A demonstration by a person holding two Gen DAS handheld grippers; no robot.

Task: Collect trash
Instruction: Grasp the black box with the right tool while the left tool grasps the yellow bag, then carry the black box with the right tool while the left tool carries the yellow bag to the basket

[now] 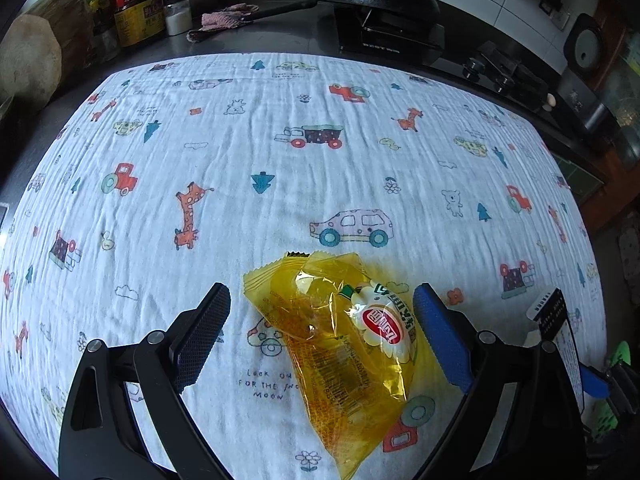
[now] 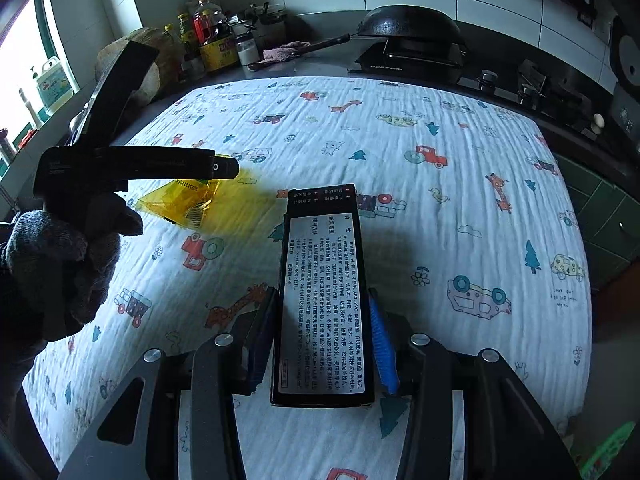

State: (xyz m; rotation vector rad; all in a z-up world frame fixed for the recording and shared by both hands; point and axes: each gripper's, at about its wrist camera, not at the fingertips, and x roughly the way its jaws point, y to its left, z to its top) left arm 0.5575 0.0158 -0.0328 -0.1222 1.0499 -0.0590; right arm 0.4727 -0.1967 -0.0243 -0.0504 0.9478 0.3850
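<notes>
The left gripper (image 1: 322,320) stood wide over the yellow snack wrapper (image 1: 344,340), which lay on the printed cloth (image 1: 240,140) at the left view's six o'clock. It looked light, crinkly and slippery, best pinched across its middle. The right gripper (image 2: 320,340) clamped a stiff black box (image 2: 322,300), its near end cut off.

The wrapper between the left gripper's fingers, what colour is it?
Translucent yellow wrapper, clearest in the left wrist view.
</notes>
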